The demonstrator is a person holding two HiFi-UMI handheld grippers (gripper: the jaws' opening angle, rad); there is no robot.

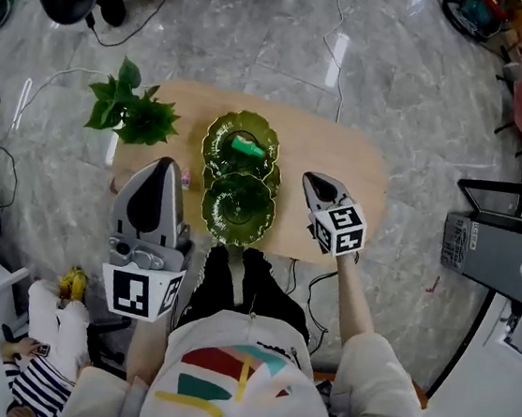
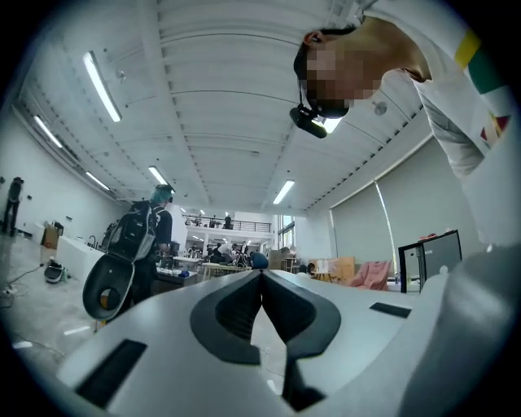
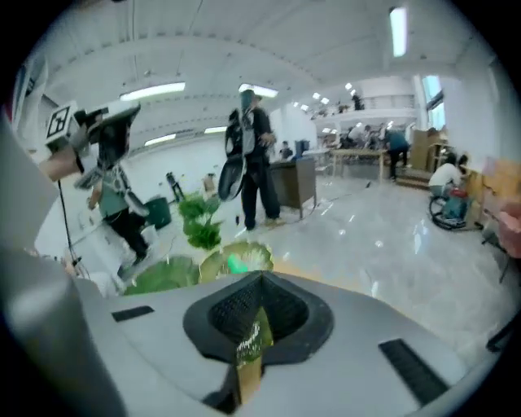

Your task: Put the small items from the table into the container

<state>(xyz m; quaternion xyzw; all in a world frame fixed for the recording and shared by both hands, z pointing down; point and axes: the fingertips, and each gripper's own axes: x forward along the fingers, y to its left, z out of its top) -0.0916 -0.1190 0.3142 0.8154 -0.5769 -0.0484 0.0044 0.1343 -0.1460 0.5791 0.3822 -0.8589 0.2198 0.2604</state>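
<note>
Fingers of the right gripper [image 3: 260, 278] pinch a small green-and-yellow packet [image 3: 252, 344] at the lower middle of its view; those of the left gripper [image 2: 262, 274] are closed on nothing. The packet looks light and floppy, so I'd keep the hold near its edge.

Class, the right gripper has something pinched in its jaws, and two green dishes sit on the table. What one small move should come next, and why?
Probably swing the right gripper left over the far dish and open it there. Its jaws are shut on a small yellowish packet, and that dish already holds a green item, so it looks like the container.
</note>
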